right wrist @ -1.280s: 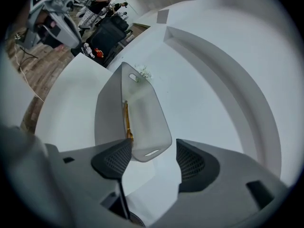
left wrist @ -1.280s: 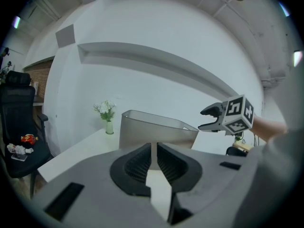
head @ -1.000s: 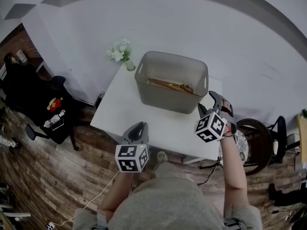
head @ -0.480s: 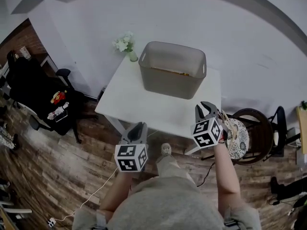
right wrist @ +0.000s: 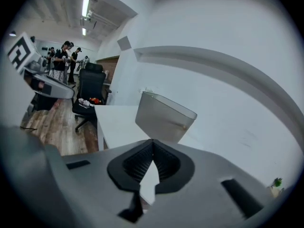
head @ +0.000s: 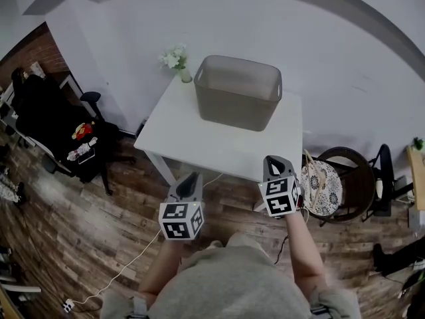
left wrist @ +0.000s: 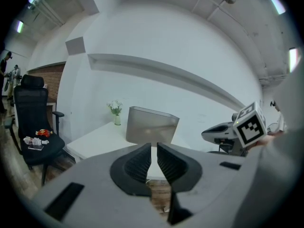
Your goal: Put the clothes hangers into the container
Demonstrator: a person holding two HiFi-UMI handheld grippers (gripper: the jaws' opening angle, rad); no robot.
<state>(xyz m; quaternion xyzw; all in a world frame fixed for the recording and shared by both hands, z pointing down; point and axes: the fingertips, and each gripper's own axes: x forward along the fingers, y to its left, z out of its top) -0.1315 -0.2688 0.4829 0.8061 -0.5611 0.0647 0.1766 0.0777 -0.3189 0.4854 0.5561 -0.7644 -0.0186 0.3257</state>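
The grey plastic container (head: 236, 93) stands at the far side of the white table (head: 199, 138). From this low angle its inside is hidden, so no hangers show in the head view. A faint brown streak shows through its wall (right wrist: 182, 126) in the right gripper view. Both grippers hang over the wooden floor, short of the table's near edge. My left gripper (head: 191, 177) is shut and holds nothing. My right gripper (head: 271, 159) has just been closing, with nothing between its jaws, and its tips now meet (right wrist: 152, 140). Each gripper points toward the container (left wrist: 151, 125).
A small vase of white flowers (head: 174, 58) stands at the table's far left corner. A black office chair (head: 63, 128) with small items stands to the left. A round stool with a patterned cushion (head: 325, 191) is to the right. A cable lies on the floor. People (right wrist: 61, 61) stand far off.
Both grippers have drawn back from the table toward the person's body. The right gripper's jaws went from wide open to shut, and it rolled upright. The container now looks farther away.
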